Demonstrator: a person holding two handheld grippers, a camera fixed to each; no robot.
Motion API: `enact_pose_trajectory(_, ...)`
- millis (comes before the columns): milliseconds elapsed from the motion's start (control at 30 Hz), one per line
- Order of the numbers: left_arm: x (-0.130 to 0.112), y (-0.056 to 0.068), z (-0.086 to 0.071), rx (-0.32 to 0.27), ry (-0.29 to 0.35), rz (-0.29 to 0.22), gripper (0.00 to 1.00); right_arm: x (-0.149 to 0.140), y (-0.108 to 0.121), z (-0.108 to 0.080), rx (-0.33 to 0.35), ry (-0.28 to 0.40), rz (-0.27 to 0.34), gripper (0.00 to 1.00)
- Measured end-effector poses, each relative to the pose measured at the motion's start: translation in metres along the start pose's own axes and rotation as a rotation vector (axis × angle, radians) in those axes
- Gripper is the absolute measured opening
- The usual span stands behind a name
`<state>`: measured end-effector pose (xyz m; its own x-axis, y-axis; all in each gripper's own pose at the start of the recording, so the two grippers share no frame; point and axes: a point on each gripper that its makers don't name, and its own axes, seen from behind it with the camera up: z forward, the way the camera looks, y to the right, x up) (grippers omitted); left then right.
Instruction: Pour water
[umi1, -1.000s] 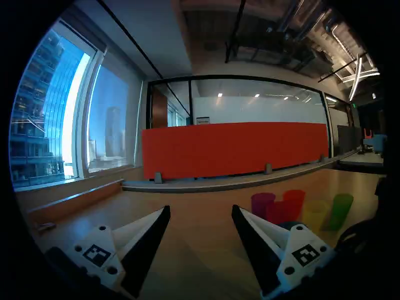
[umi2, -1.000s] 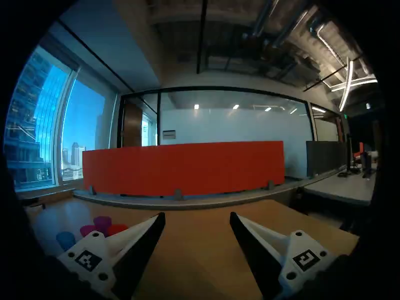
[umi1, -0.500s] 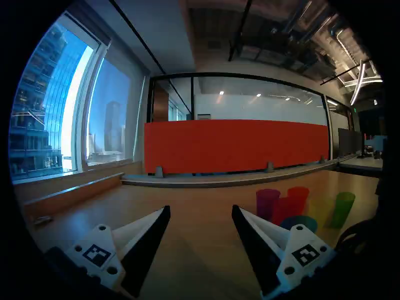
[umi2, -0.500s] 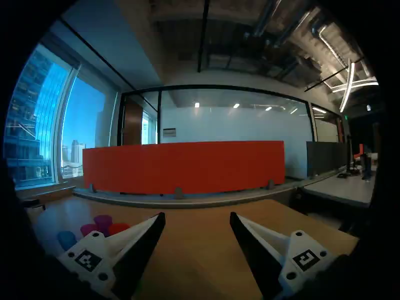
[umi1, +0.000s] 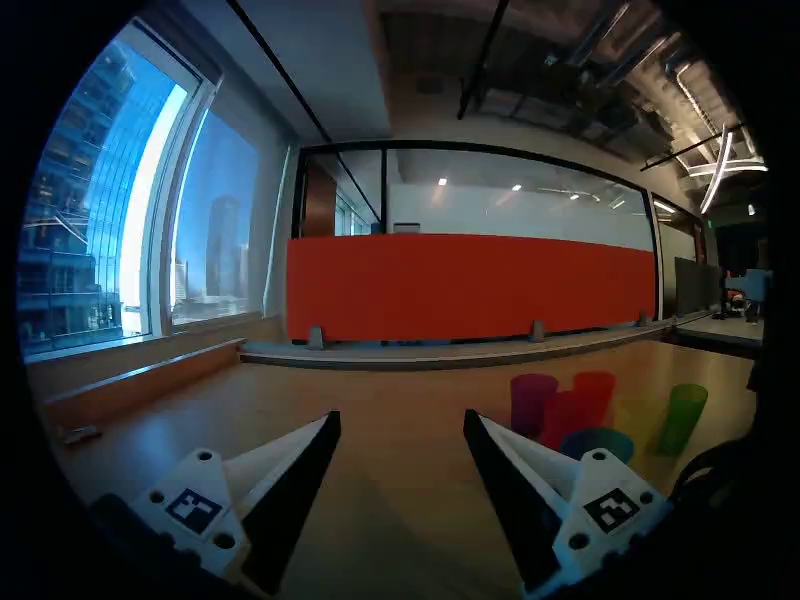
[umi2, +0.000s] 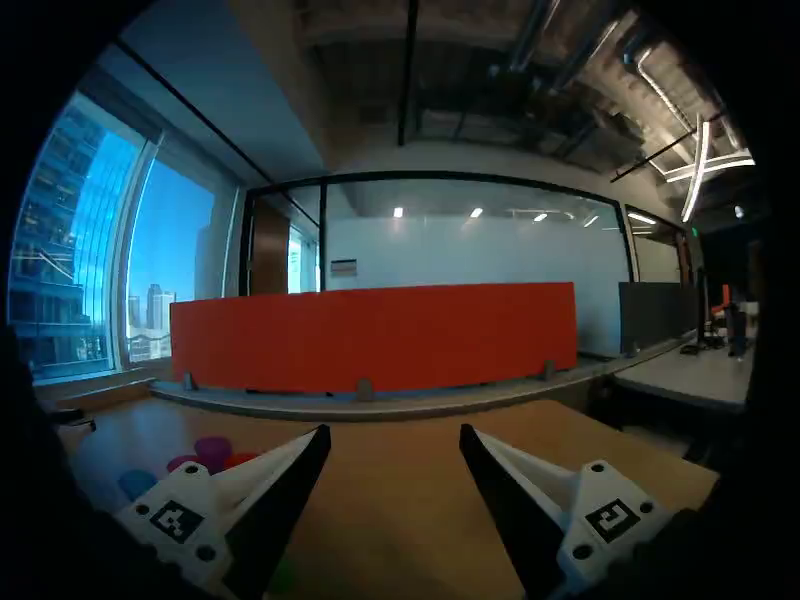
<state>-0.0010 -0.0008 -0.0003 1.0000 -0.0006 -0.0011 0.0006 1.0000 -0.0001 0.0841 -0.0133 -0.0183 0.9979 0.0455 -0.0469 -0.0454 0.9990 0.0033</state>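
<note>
**A:** Is the room bright?

**B:** Only in part. Daylight enters through the windows (umi1: 120, 220) at the left of the left gripper view. They look strongly blue, and the frame between them is washed out. The ceiling is dim, and the thin light strips (umi1: 730, 165) at the upper right glare white.

**A:** And lower down?

**B:** The wooden table (umi1: 400, 480) has a soft sheen, and its shadows are faint. The translucent cups (umi1: 595, 400) glow a little.

**A:** Is it sharp?

**B:** Yes, in the middle of both views. Near the edges, straight lines bend strongly and the picture becomes dark. In the right gripper view the cups (umi2: 205, 455) at the lower left are dim and blurred.
</note>
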Motion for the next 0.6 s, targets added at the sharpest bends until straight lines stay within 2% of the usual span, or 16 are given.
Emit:
enact_pose_trajectory(300,0.000,0.000,0.000,0.000,-0.001,0.001,0.91,0.006,0.006,-0.003,-0.003,0.022,-0.023,1.00)
enact_pose_trajectory(600,0.000,0.000,0.000,0.000,-0.001,0.001,0.91,-0.002,0.013,-0.003,-0.003,0.032,-0.047,1.00)
